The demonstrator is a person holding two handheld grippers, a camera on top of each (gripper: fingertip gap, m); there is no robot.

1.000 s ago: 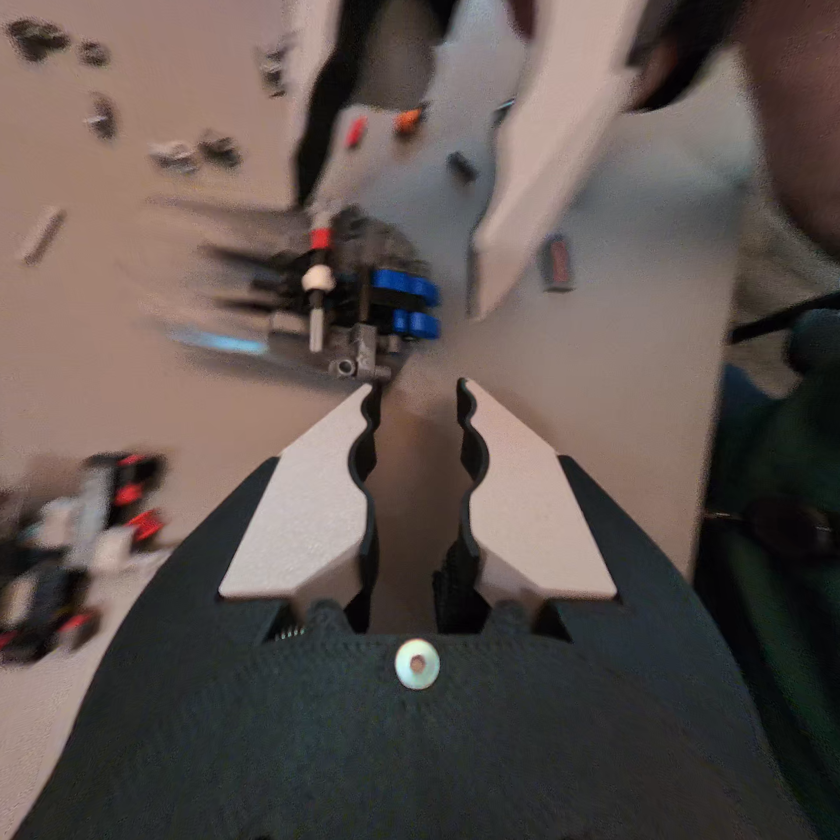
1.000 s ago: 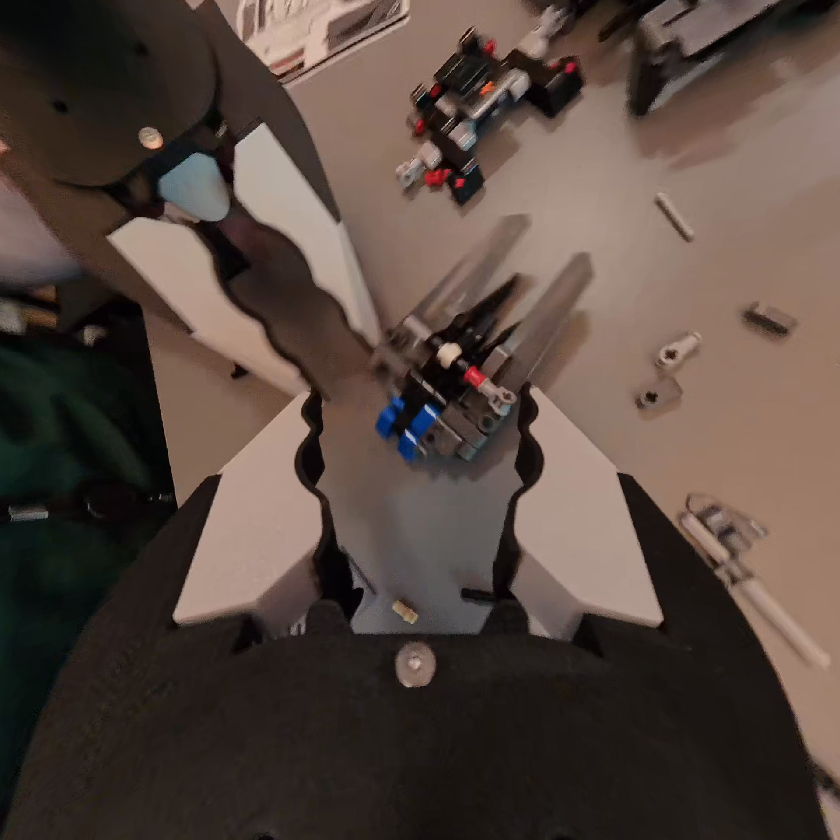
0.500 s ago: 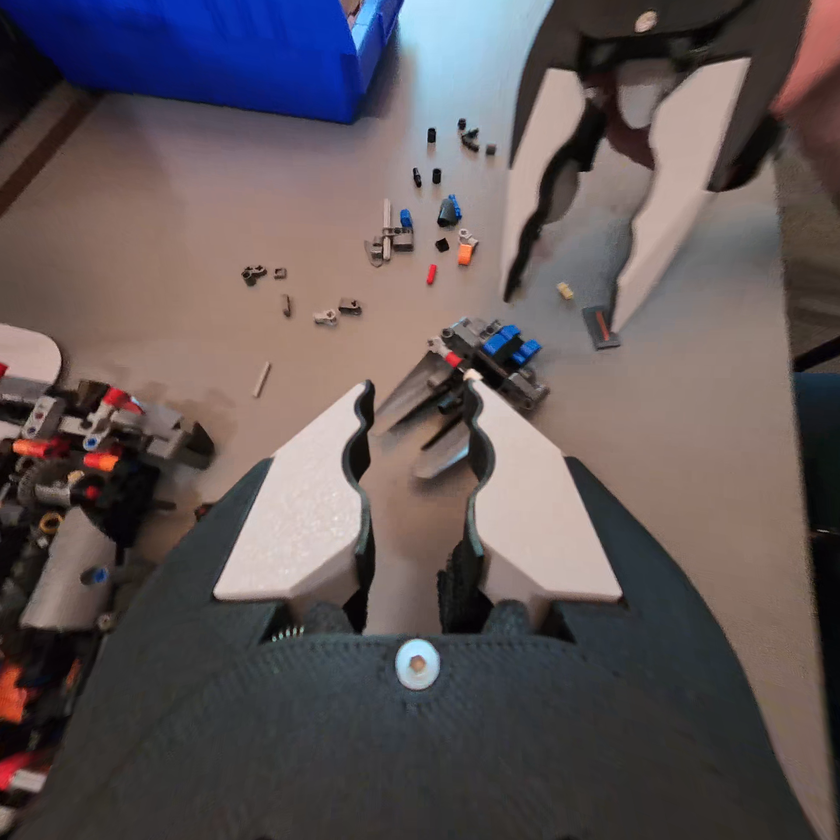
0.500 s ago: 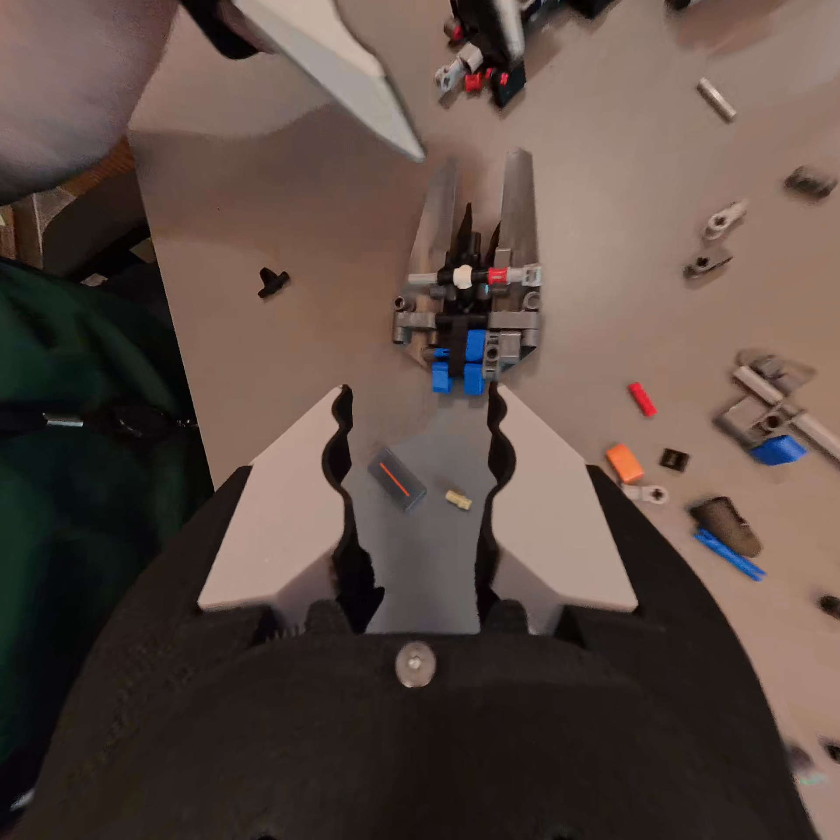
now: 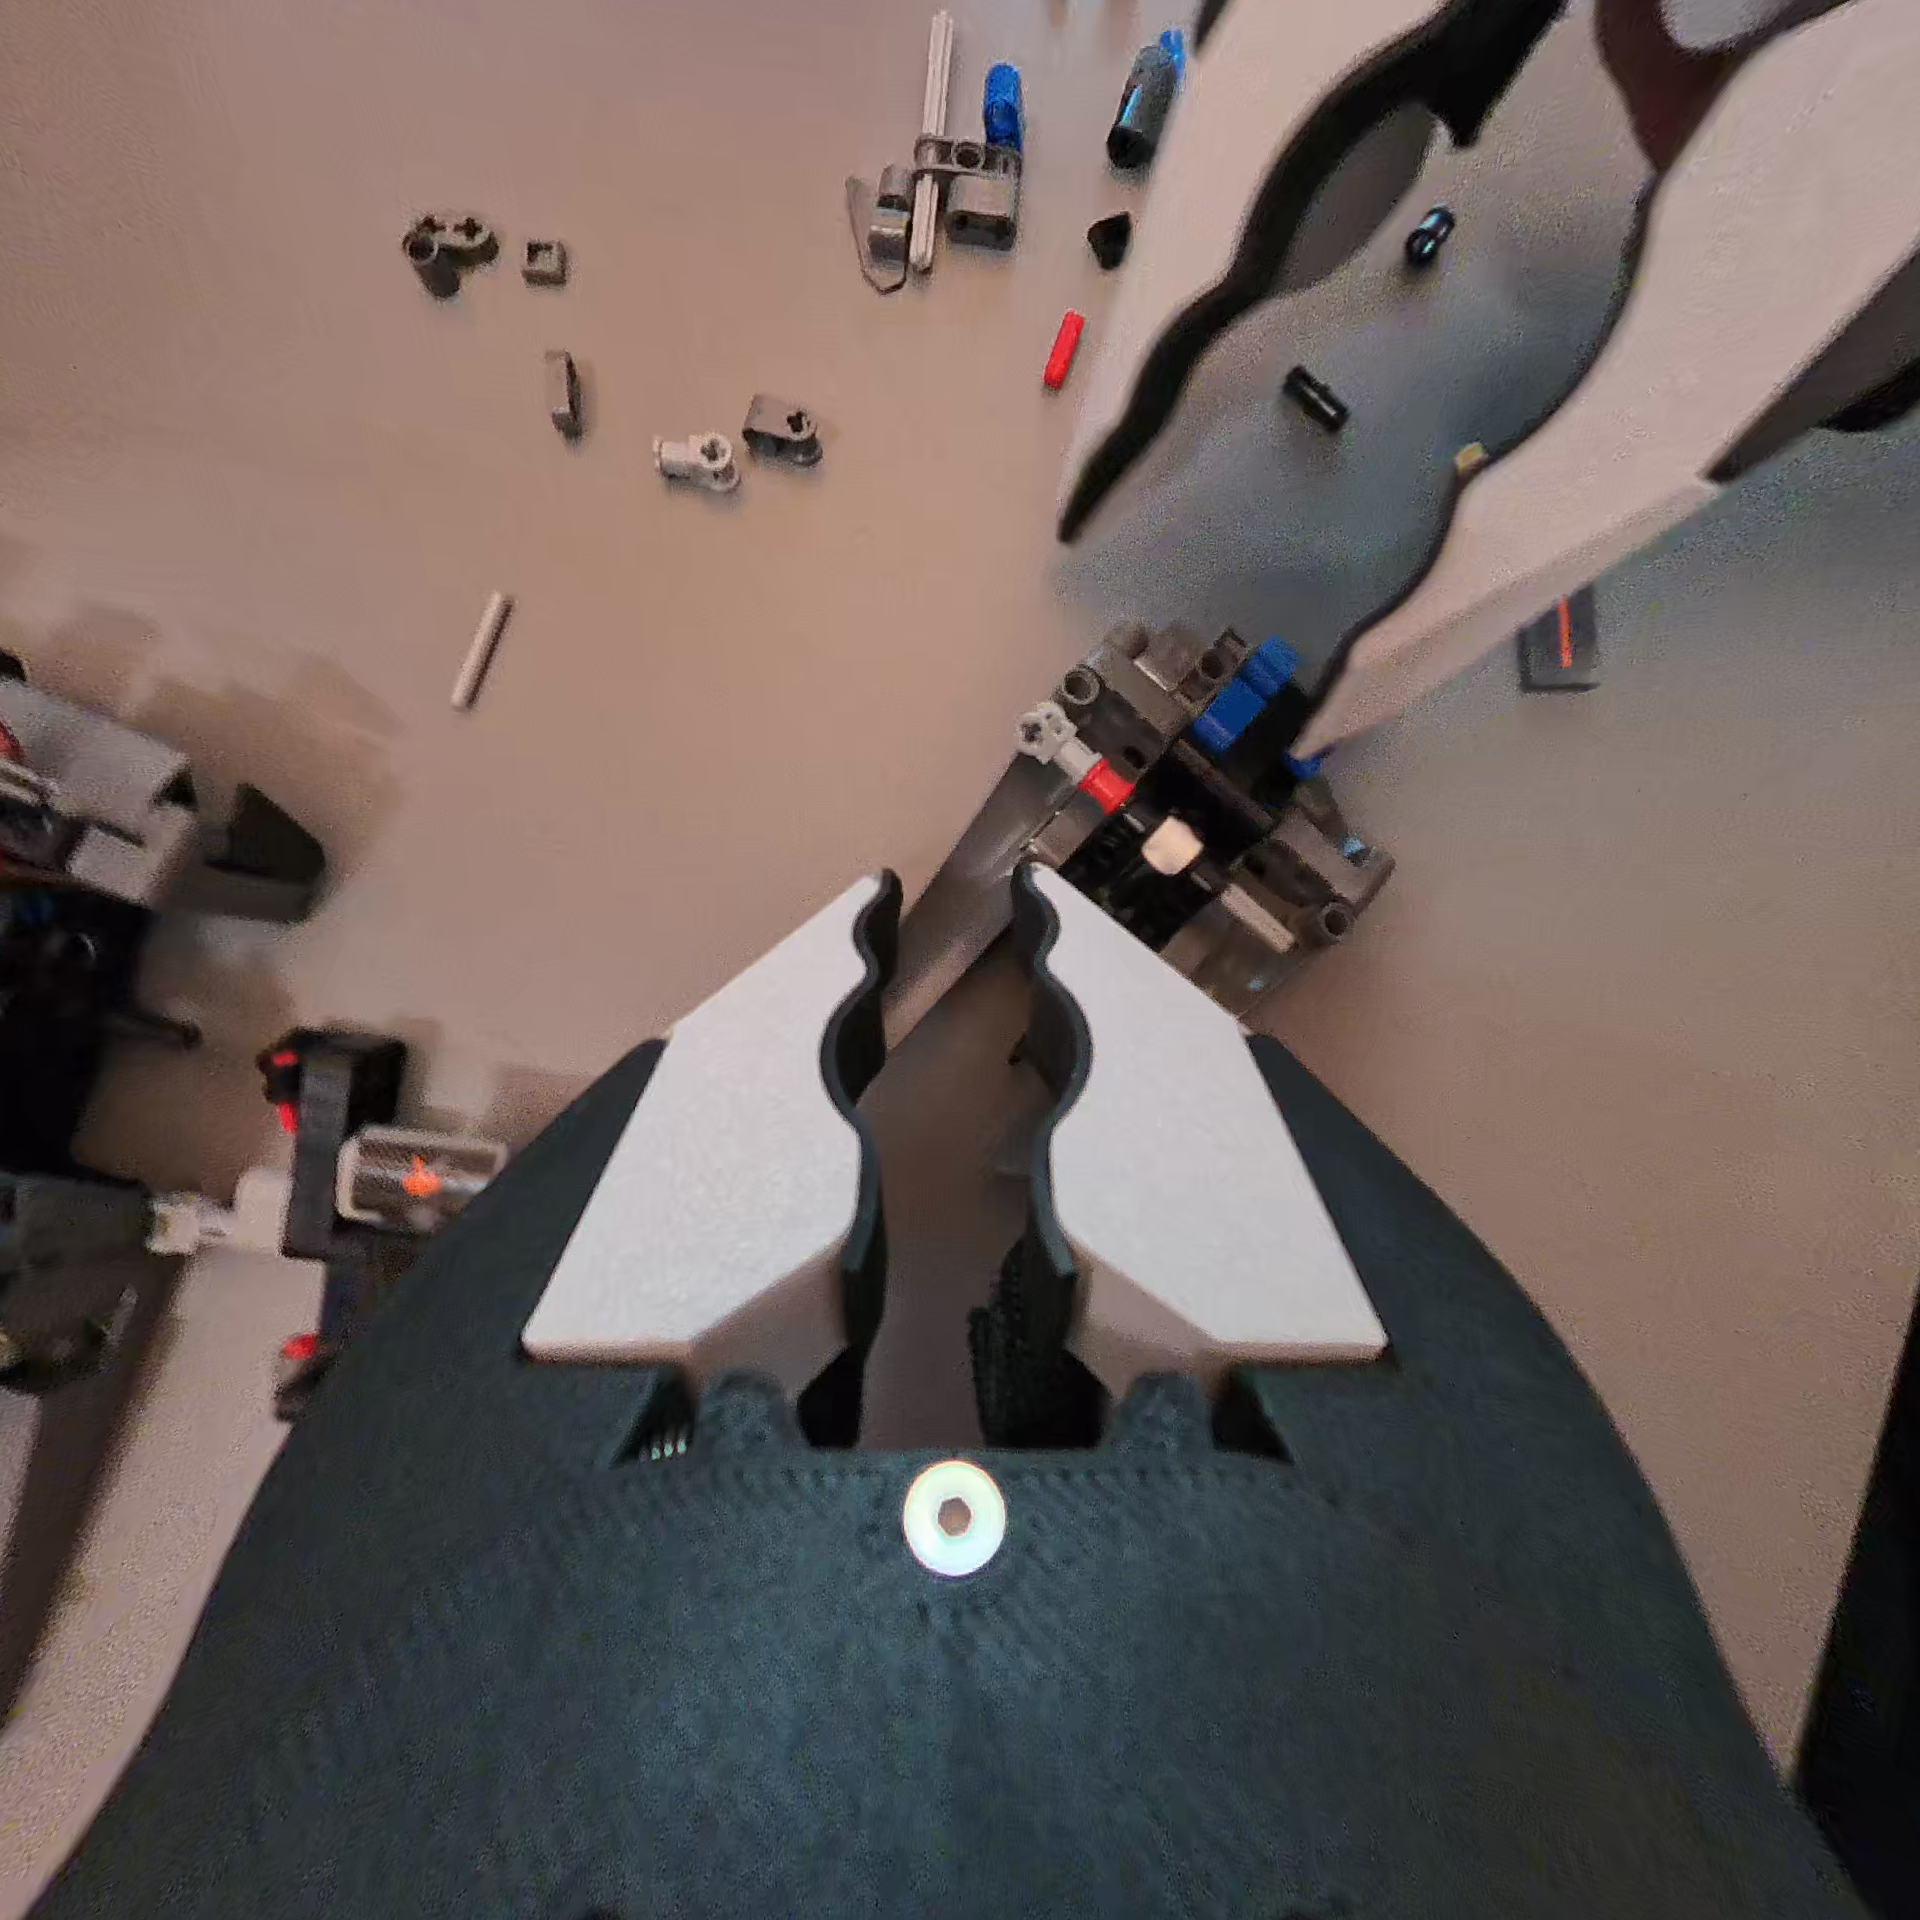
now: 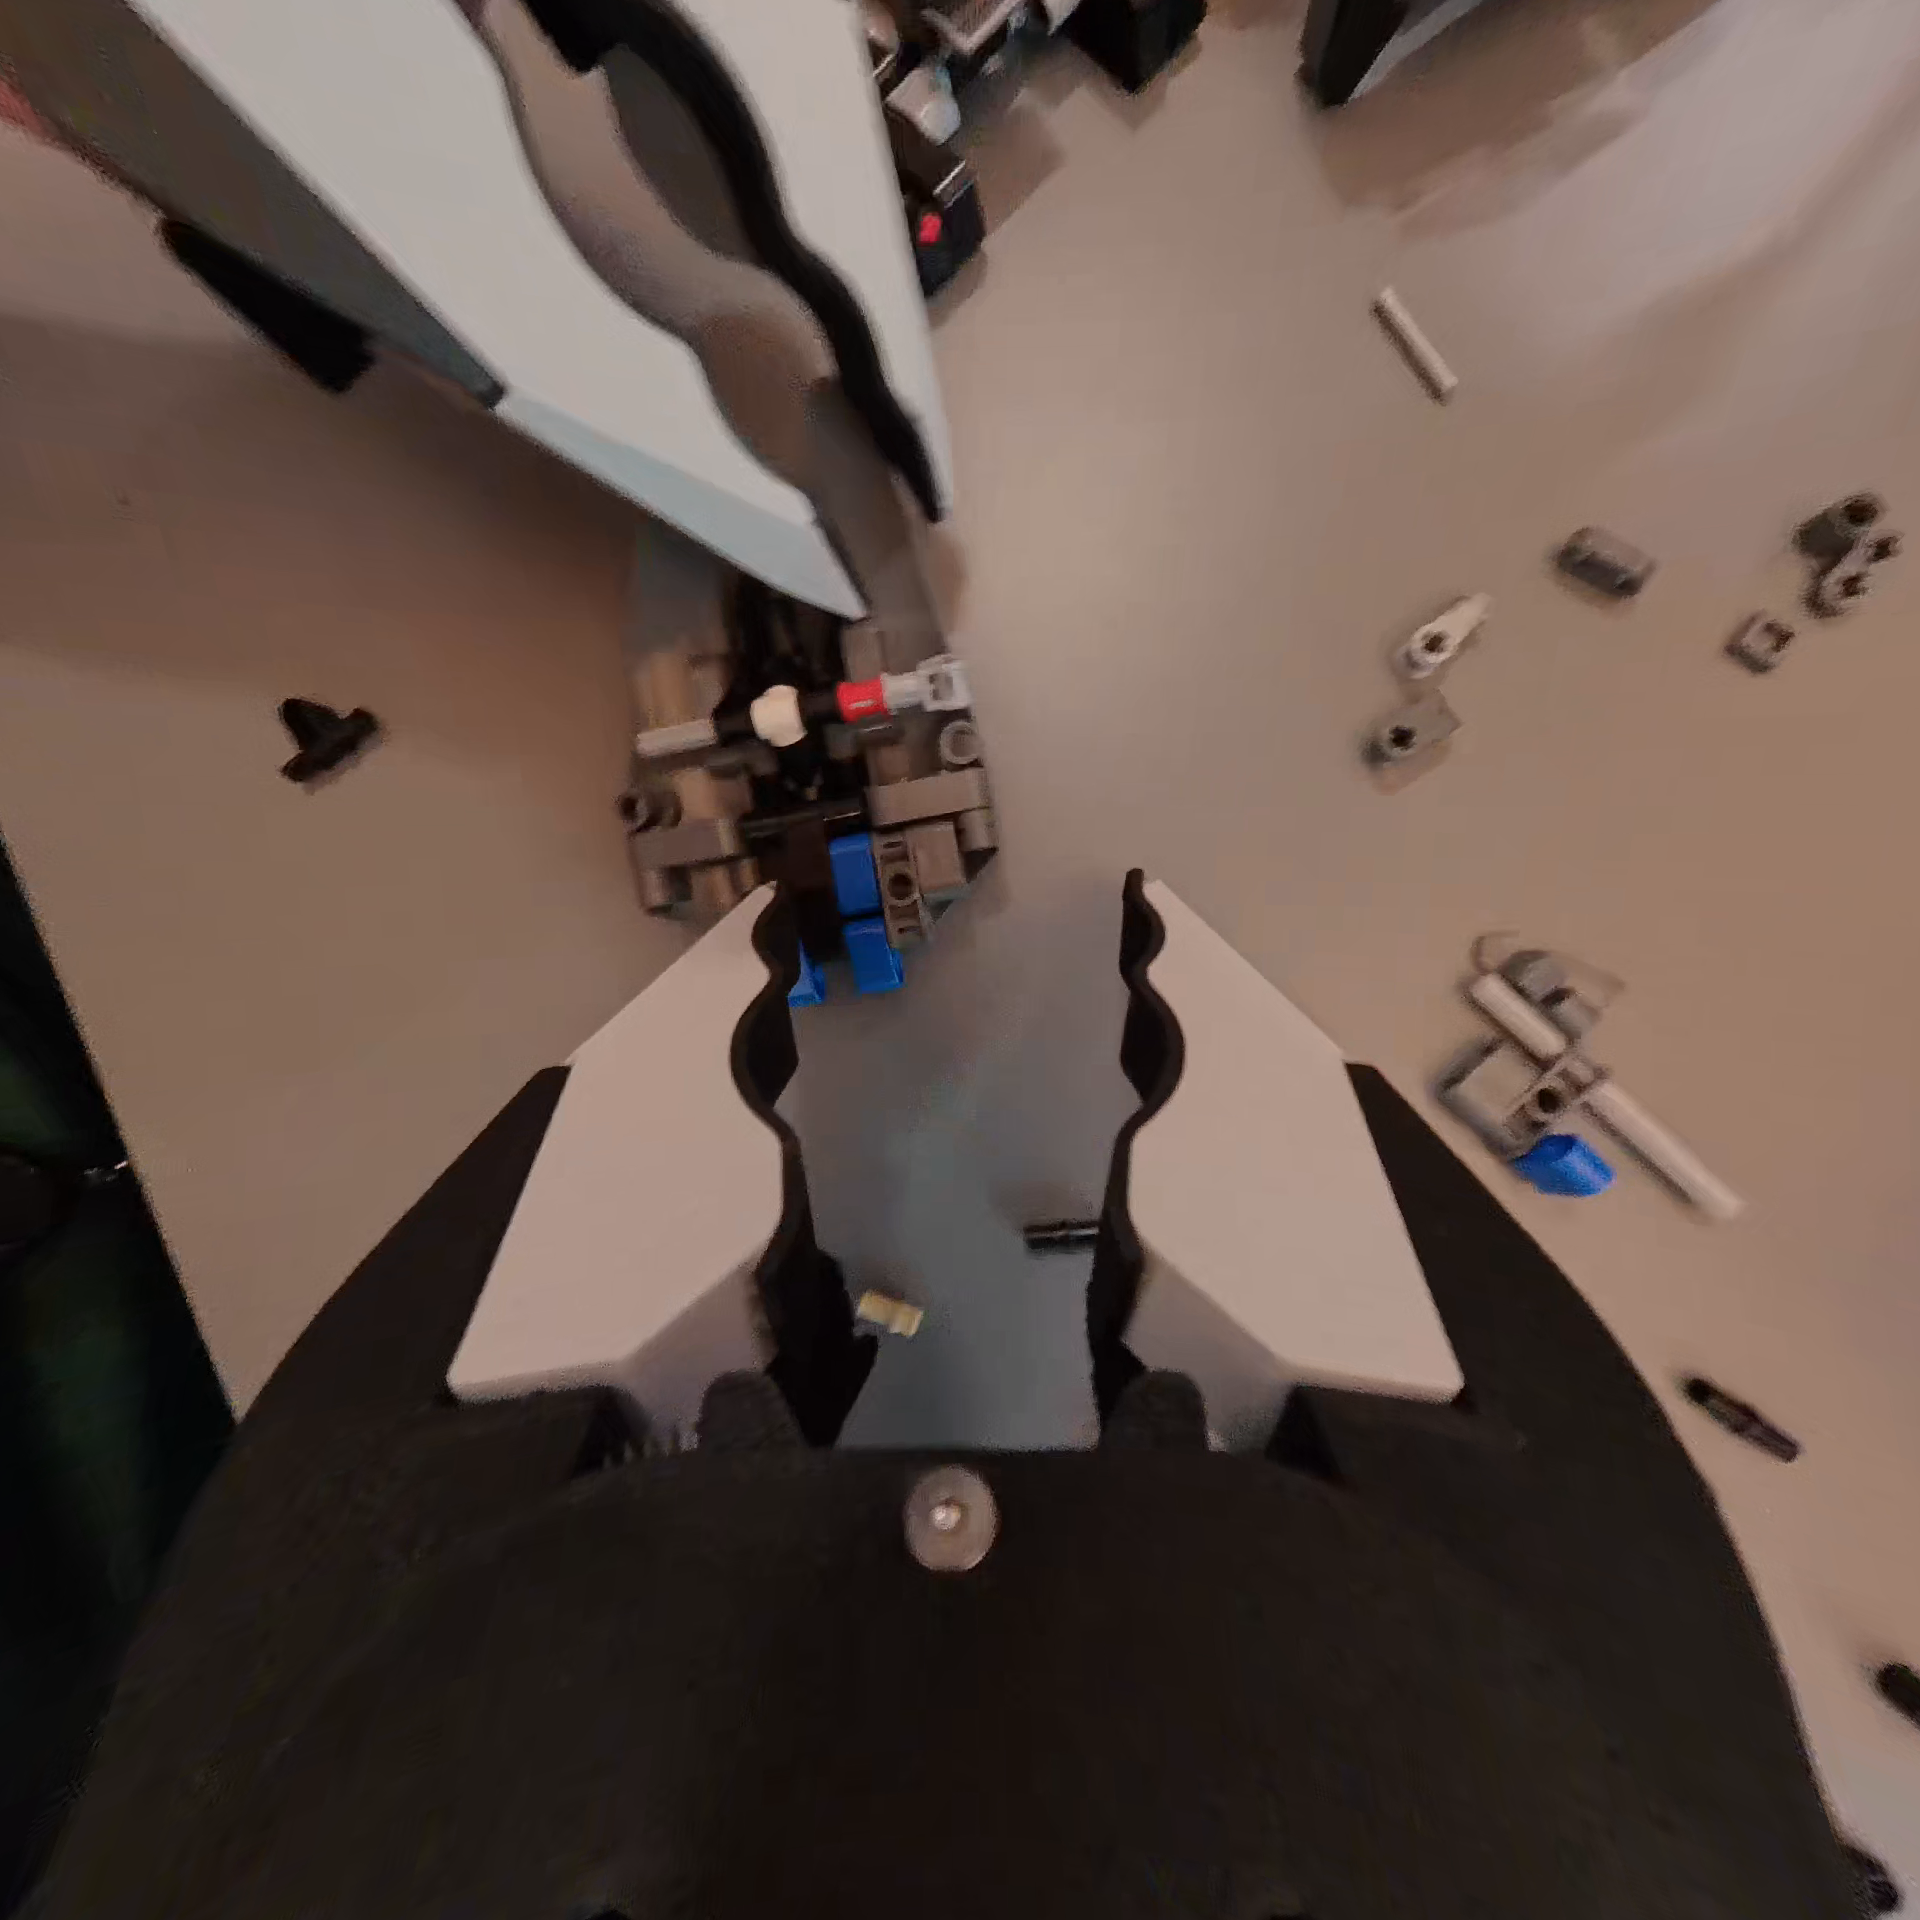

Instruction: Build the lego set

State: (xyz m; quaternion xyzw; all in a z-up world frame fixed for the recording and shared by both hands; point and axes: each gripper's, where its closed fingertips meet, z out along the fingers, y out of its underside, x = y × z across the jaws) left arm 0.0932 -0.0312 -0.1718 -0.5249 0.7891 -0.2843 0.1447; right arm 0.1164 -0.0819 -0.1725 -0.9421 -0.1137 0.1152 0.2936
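Since half a second ago both tools have closed in on the lego assembly [image 6: 821, 790]. The left tool [image 5: 954, 894] has come forward until one long grey blade of the assembly [image 5: 961, 904] runs between its fingers. The right tool [image 6: 951, 899] has dropped lower and nearer.

The counter [image 5: 675, 748] carries everything. The left tool stands at a narrow gap, its fingertips on either side of the grey blade; whether the pads actually press it is hard to tell from either view. The body of the assembly sits just ahead and to the right of that tool's tips. The right tool is spread wide and holds nothing. In the right wrist view its left fingertip [image 6: 774, 914] lies just over the blue bricks [image 6: 857, 914] at the assembly's near end, perhaps touching them, and the rest of the assembly stretches ahead and left of the tips.

Between the right tool's fingers, near their roots, lie a small tan peg [image 6: 891, 1317] and a black pin [image 6: 1060, 1234], loose on the counter.
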